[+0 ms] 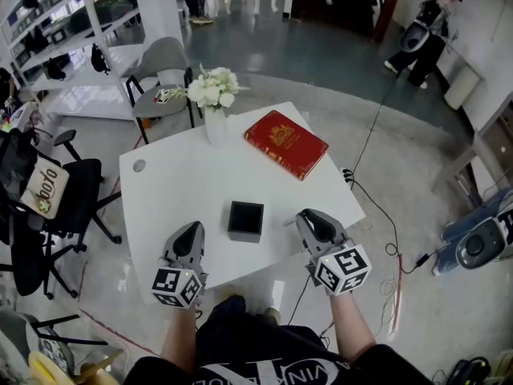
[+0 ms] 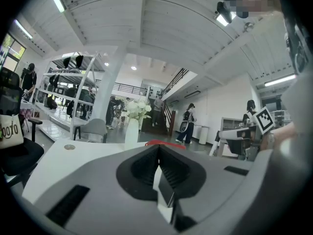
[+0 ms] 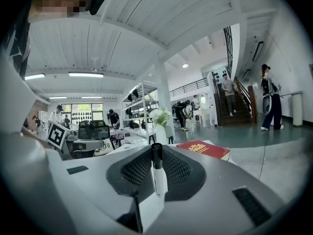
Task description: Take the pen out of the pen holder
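Observation:
A black square pen holder [image 1: 245, 220] stands on the white table [image 1: 176, 183], near its front edge. My right gripper [image 1: 305, 216] is just right of the holder, shut on a pen. In the right gripper view the pen [image 3: 157, 177], white with a black cap, stands upright between the pads of the right gripper [image 3: 156, 150]. My left gripper [image 1: 192, 230] hovers left of the holder, a short way off. Its jaws meet at the tip in the left gripper view [image 2: 159, 148], with nothing between them.
A red book [image 1: 285, 143] lies at the table's far right. A white vase of flowers [image 1: 215, 103] stands at the far edge. Chairs [image 1: 56, 207] stand to the left, a cable [image 1: 377, 215] runs on the floor to the right, and a person [image 1: 425, 34] stands far off.

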Demonstrator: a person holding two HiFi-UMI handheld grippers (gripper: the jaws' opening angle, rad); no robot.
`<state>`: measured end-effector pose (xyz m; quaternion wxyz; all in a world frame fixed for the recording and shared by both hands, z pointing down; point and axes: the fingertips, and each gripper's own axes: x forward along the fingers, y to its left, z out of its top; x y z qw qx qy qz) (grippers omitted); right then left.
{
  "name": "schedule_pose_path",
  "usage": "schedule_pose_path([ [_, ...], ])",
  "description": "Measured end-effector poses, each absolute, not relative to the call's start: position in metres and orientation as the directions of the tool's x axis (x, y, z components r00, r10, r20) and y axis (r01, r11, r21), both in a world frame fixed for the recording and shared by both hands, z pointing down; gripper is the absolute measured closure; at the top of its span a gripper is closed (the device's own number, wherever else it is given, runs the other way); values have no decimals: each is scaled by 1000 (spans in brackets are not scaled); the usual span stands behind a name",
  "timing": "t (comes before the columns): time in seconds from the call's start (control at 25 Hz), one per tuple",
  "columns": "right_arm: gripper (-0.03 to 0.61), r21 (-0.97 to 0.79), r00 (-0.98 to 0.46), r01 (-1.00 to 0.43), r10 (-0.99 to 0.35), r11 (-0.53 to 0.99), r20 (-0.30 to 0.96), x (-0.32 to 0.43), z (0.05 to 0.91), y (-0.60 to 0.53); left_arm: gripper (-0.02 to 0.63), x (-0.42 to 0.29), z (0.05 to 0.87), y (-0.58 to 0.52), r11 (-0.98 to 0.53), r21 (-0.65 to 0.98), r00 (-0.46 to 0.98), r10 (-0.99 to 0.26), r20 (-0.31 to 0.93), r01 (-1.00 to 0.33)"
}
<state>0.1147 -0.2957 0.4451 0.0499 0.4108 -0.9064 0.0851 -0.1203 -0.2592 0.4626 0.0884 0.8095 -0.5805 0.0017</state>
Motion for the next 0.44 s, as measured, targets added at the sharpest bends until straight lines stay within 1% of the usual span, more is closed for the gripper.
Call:
schedule_pose_path([
  [0.44, 502, -118, -660, -751, -734, 650, 158, 114, 445, -297, 609, -121, 462, -262, -311, 138, 326, -940, 104, -940],
])
